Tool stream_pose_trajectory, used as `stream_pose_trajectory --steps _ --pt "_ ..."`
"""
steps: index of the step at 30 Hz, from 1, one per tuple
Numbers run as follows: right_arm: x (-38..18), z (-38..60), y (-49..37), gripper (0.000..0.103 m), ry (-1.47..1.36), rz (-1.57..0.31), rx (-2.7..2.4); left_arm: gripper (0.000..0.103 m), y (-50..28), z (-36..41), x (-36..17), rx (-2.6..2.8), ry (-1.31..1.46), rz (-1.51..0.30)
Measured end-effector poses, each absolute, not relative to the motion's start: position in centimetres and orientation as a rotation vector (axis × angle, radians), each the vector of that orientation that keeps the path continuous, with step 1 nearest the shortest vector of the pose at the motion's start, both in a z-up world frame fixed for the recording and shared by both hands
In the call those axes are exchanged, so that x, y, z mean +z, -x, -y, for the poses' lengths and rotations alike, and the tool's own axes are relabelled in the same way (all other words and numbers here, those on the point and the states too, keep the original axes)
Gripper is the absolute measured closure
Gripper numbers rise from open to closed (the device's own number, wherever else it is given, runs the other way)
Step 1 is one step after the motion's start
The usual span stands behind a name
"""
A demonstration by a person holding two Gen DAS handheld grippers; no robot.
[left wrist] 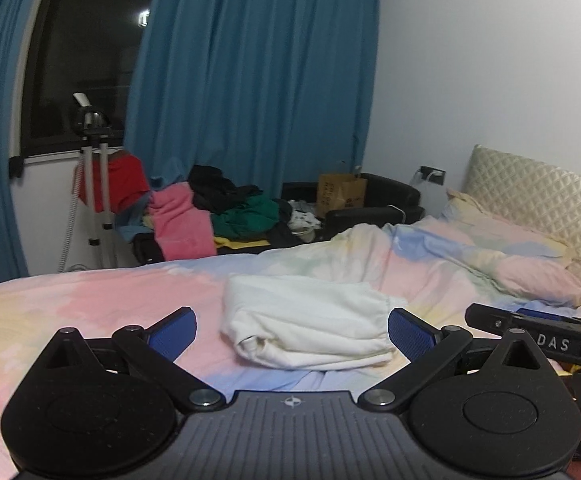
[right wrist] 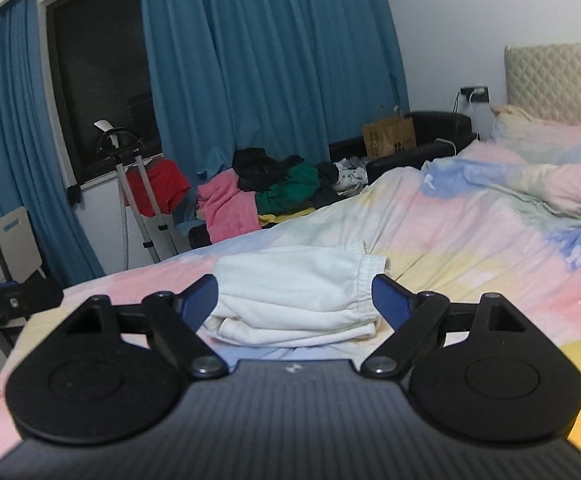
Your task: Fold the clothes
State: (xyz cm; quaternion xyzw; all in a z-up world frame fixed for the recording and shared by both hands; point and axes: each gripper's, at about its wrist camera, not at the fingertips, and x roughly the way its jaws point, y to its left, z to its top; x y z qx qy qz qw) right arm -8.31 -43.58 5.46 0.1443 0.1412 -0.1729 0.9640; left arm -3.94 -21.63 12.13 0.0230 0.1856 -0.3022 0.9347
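Observation:
A white garment [left wrist: 306, 320] lies folded in a thick bundle on the pastel bed cover [left wrist: 90, 300]. My left gripper [left wrist: 292, 334] is open and empty, its blue pads apart just in front of the bundle. The right gripper's body [left wrist: 538, 326] reaches in at the right edge of the left wrist view. In the right wrist view the same white garment [right wrist: 294, 296] sits between the open fingers of my right gripper [right wrist: 294, 304], which holds nothing. The left gripper [right wrist: 10, 300] shows at the far left there.
A pile of pink, black and green clothes [left wrist: 218, 212] lies beyond the bed's far side, by a red garment on a white stand [left wrist: 102, 184]. A rumpled duvet [left wrist: 410, 256], pillows and headboard [left wrist: 538, 196] are to the right. Blue curtains [left wrist: 250, 80] hang behind.

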Motion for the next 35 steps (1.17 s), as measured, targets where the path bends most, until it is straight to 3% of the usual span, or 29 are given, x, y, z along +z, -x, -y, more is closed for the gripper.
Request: stream_pose_trajectory --steps 9,11,35 --pt "1.0 40.7 8.8 0.018 -0.245 -0.240 -0.370 0.000 5.1 19.5 8.3 -0.586 -0.061 -0.359" --pt "0.3 40.7 7.6 0.018 -0.248 -0.299 -0.391 0.000 4.8 19.4 7.6 -0.580 -0.059 -0.368" --pt "-0.9 40.5 6.2 0.018 -0.221 -0.356 -0.390 0.000 3.6 19.5 5.8 -0.570 -0.043 -0.427"
